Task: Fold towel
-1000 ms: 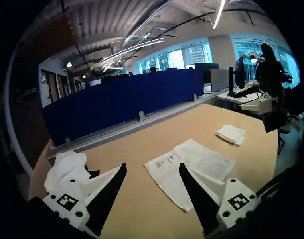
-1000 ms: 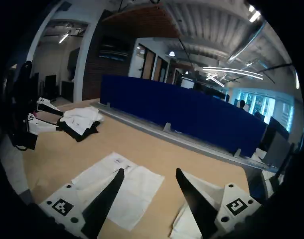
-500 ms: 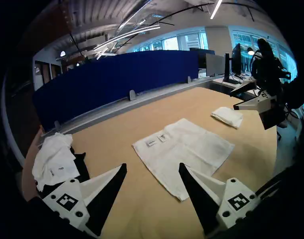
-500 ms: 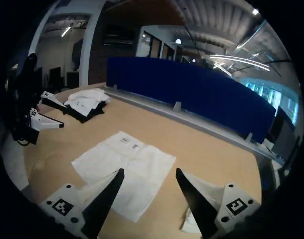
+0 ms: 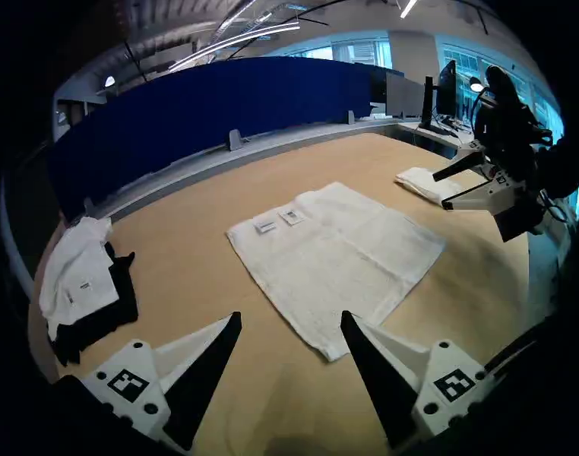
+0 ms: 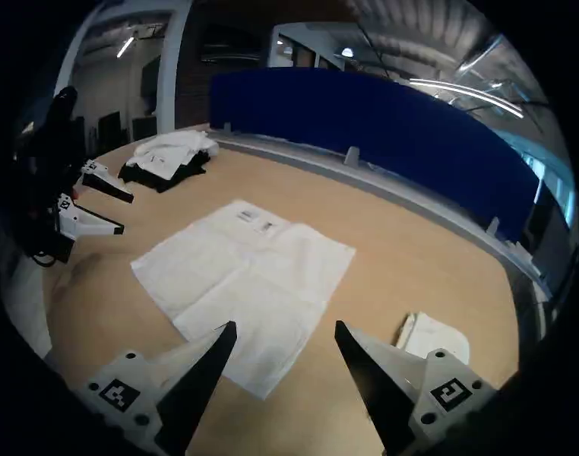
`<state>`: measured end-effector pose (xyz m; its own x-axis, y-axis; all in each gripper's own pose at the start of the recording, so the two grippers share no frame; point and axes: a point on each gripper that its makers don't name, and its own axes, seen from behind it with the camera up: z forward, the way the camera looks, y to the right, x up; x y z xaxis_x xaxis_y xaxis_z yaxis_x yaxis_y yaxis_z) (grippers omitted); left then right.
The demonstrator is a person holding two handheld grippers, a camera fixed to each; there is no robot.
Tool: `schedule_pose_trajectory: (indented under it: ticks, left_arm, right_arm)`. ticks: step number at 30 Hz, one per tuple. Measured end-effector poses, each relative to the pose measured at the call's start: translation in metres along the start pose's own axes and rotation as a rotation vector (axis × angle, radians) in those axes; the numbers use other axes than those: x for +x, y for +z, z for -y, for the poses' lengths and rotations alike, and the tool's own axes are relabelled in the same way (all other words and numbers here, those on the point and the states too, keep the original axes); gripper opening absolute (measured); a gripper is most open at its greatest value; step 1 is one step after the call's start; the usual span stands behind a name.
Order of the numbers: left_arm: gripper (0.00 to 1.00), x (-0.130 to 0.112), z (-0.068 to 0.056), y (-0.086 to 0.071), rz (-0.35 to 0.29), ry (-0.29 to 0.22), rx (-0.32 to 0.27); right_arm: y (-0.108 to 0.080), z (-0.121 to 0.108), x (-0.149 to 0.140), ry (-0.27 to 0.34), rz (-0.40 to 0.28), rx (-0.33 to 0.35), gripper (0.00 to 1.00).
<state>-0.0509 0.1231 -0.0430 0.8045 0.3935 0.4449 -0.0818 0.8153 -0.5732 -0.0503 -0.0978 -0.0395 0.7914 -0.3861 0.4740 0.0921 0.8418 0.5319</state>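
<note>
A white towel (image 5: 335, 251) lies spread flat on the wooden table (image 5: 213, 251), labels near its far edge. In the right gripper view the same towel (image 6: 248, 277) spreads ahead. My left gripper (image 5: 289, 323) is open above the table, at the towel's near corner, with nothing between its fingers. My right gripper (image 6: 284, 330) is open too, hovering over the towel's near edge. In the left gripper view, the right gripper (image 5: 460, 178) hangs at the far right. In the right gripper view, the left gripper (image 6: 107, 205) sits at the left.
A folded white towel (image 5: 426, 182) rests at the table's right end, seen also as folded towel (image 6: 435, 338). A pile of white and black cloth (image 5: 80, 285) lies at the left end, pile (image 6: 172, 156). A blue divider (image 5: 213, 99) runs along the far edge.
Both grippers have tilted downward, bringing more of the table and the spread towel into view. The towel has not moved. Both stay open.
</note>
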Motion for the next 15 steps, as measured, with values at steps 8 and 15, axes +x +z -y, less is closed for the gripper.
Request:
schedule_pose_trajectory:
  ticks: [8,15]
  left_arm:
    - [0.97,-0.026,-0.022,0.012,0.074,-0.012,-0.064]
    - [0.97,-0.04,-0.026,0.019,0.112,-0.013,-0.076]
  right_arm:
    - [0.004,0.008,-0.033,-0.006,0.062,0.034,1.0]
    - [0.007,0.012,-0.05,0.001,0.095,0.052,1.0]
